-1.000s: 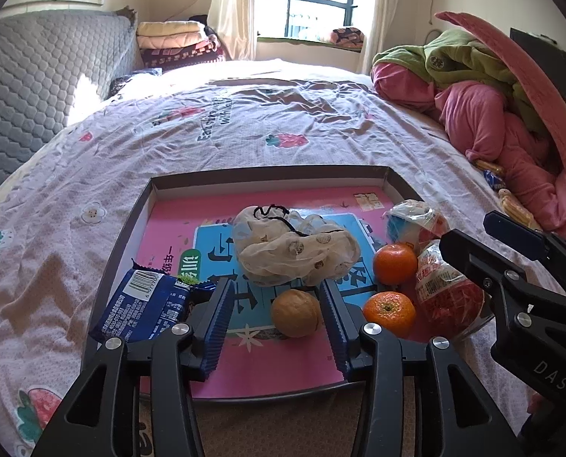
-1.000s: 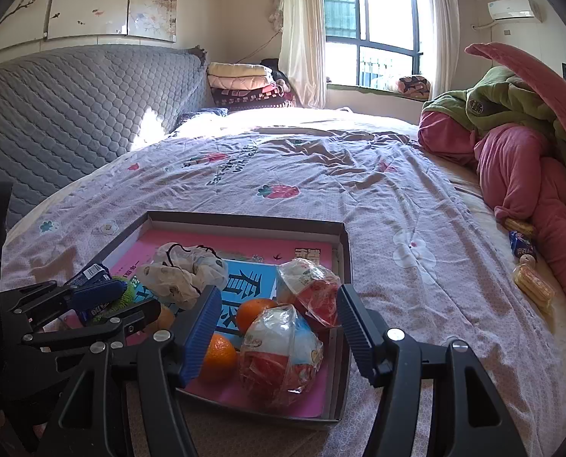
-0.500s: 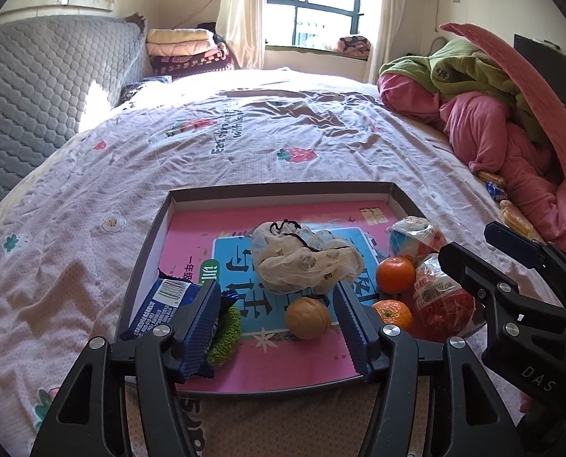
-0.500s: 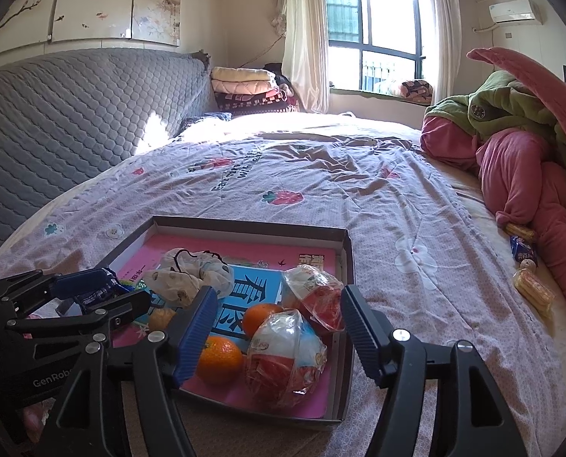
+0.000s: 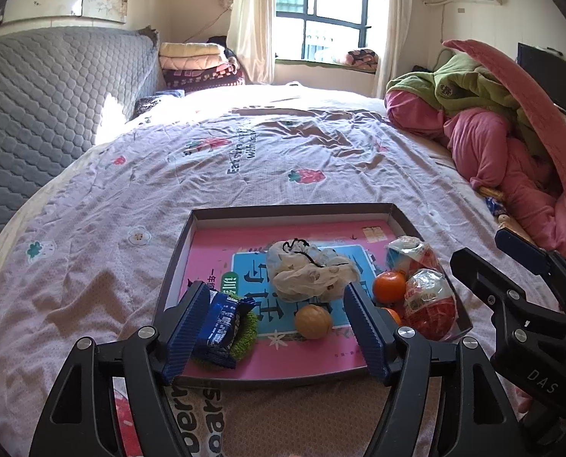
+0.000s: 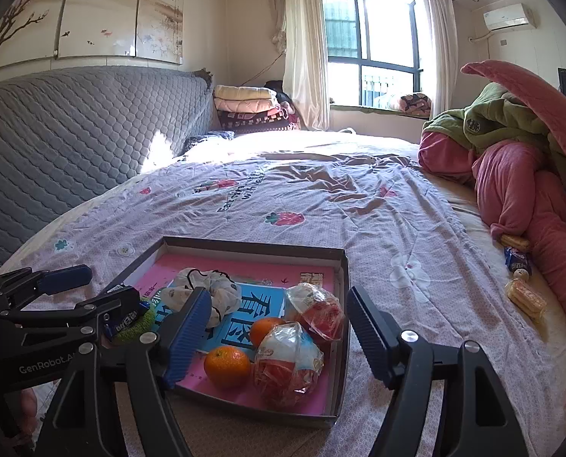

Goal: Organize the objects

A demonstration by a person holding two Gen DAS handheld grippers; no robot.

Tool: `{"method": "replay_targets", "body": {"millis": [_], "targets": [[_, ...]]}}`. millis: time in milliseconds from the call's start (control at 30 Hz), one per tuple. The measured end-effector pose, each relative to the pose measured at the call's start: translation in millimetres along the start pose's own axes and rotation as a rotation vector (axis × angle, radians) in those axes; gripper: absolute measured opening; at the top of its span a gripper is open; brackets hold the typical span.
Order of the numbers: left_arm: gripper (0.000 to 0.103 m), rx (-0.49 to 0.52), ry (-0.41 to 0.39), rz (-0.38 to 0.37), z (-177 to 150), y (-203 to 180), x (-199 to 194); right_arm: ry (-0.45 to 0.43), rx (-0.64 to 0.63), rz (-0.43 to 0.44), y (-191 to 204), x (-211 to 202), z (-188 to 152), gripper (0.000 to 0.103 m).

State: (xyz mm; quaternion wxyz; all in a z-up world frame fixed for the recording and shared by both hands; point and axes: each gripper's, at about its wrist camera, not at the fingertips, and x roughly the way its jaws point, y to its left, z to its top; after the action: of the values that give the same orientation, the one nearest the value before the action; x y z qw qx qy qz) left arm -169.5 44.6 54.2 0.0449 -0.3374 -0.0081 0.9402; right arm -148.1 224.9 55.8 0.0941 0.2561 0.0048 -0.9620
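Left wrist: floral bedsheet (image 5: 244, 160), grey headboard (image 5: 54, 91), window (image 5: 321, 26)

Your right gripper (image 6: 275, 327) hangs wide open over the tray (image 6: 341, 304), above two oranges (image 6: 226, 365) and two wrapped snacks (image 6: 288, 365).

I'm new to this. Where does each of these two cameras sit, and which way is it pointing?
Left wrist view: sits on the left tool, looking along its open fingers at the box on the bed; the right tool shows at the right edge.
Right wrist view: sits on the right tool, facing the same way from further right; the left tool shows at the left edge.
Both share the box, the oranges and the window.
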Motion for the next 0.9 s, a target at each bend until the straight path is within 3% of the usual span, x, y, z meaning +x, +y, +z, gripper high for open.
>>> {"method": "replay_targets", "body": {"millis": [467, 667, 900], "targets": [[0.077, -0.031, -0.057, -0.005, 2.0, 11.1, -47.8, -0.038, 0.000, -0.033, 14.3, -34.6, 12.3, 0.082], [0.077, -0.038, -0.089, 0.010, 0.0, 19.5, -69.5, -0.060, -0.001, -0.012, 26.2, -53.6, 18.4, 0.086], [0.077, -0.039, -0.088, 0.050, -5.9, 26.2, -83.4, -0.054, -0.025, -0.046, 38.6, -67.3, 15.6, 0.089]]}}
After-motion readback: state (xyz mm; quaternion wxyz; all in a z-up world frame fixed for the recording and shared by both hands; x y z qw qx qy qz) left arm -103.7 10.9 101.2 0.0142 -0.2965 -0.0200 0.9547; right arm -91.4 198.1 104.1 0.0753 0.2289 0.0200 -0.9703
